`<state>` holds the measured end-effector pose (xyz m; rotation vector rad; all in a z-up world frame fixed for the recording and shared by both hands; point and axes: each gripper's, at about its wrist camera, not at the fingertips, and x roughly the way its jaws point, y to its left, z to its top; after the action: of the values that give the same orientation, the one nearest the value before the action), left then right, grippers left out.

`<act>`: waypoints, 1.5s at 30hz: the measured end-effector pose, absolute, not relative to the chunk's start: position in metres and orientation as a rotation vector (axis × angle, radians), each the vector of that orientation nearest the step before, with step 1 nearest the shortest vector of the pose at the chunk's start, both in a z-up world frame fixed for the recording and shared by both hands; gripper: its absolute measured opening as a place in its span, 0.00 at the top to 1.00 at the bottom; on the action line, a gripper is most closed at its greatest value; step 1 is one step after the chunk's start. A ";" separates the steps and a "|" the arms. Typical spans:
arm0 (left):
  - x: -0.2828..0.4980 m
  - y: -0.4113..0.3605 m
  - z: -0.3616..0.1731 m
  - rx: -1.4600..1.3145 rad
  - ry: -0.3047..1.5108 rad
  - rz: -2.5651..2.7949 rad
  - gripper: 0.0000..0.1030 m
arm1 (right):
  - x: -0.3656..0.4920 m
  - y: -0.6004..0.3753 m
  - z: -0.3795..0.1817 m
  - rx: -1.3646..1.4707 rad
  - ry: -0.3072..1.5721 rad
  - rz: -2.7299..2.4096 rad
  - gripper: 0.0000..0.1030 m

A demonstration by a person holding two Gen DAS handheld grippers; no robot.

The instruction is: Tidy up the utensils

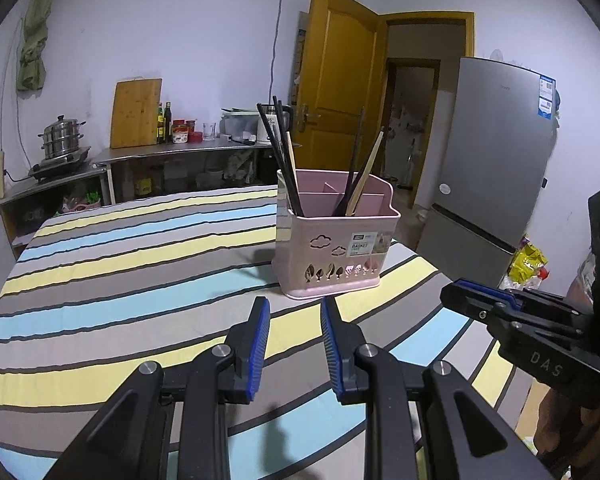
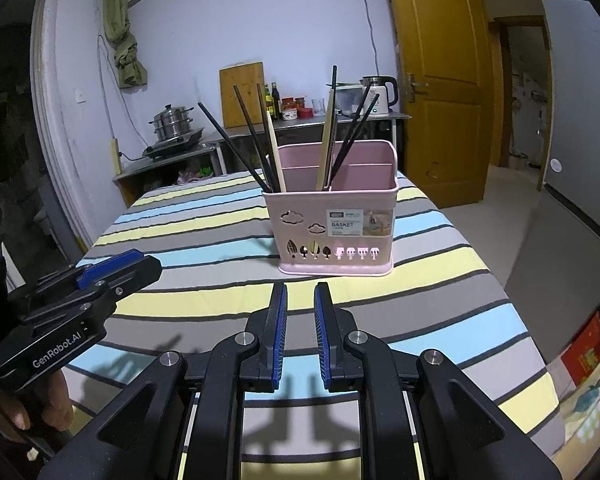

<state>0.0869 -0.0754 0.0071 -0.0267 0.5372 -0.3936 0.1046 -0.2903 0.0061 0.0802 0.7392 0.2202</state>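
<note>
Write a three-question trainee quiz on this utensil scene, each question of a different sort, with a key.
1. True or false: the pink basket lies tipped on its side on the striped cloth.
2. Multiple choice: what is between the pads of the left gripper and the right gripper? A) a chopstick each B) nothing C) a spoon each
3. Fill in: the dark chopsticks and the pale chopsticks stand inside the ____.

Key
1. False: it stands upright.
2. B: both sets of jaws are apart and empty, hanging over the cloth short of the basket.
3. Basket: they lean in its front compartments, tips sticking out above the rim.
</note>
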 end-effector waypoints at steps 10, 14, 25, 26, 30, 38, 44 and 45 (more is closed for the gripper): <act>0.085 -0.076 0.006 -0.025 0.535 -0.386 0.75 | 0.102 -0.288 0.006 0.074 0.738 0.219 0.86; 0.084 -0.079 0.005 -0.023 0.536 -0.389 0.75 | 0.102 -0.288 0.006 0.075 0.738 0.217 0.86; 0.081 -0.083 0.005 -0.013 0.538 -0.389 0.75 | 0.101 -0.288 0.006 0.075 0.742 0.213 0.86; 0.081 -0.083 0.005 -0.014 0.539 -0.388 0.75 | 0.101 -0.288 0.006 0.074 0.741 0.213 0.86; 0.081 -0.084 0.005 -0.012 0.539 -0.388 0.75 | 0.101 -0.288 0.006 0.074 0.742 0.213 0.86; 0.080 -0.084 0.004 -0.004 0.542 -0.388 0.75 | 0.100 -0.288 0.005 0.073 0.744 0.213 0.86; 0.080 -0.084 0.004 -0.003 0.541 -0.390 0.75 | 0.099 -0.287 0.005 0.074 0.745 0.212 0.86; 0.079 -0.084 0.004 -0.002 0.541 -0.390 0.75 | 0.099 -0.287 0.005 0.073 0.745 0.212 0.86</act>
<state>0.0795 -0.0845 0.0042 -0.0023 0.5411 -0.3904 0.0991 -0.2872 0.0051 0.0734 0.7448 0.2119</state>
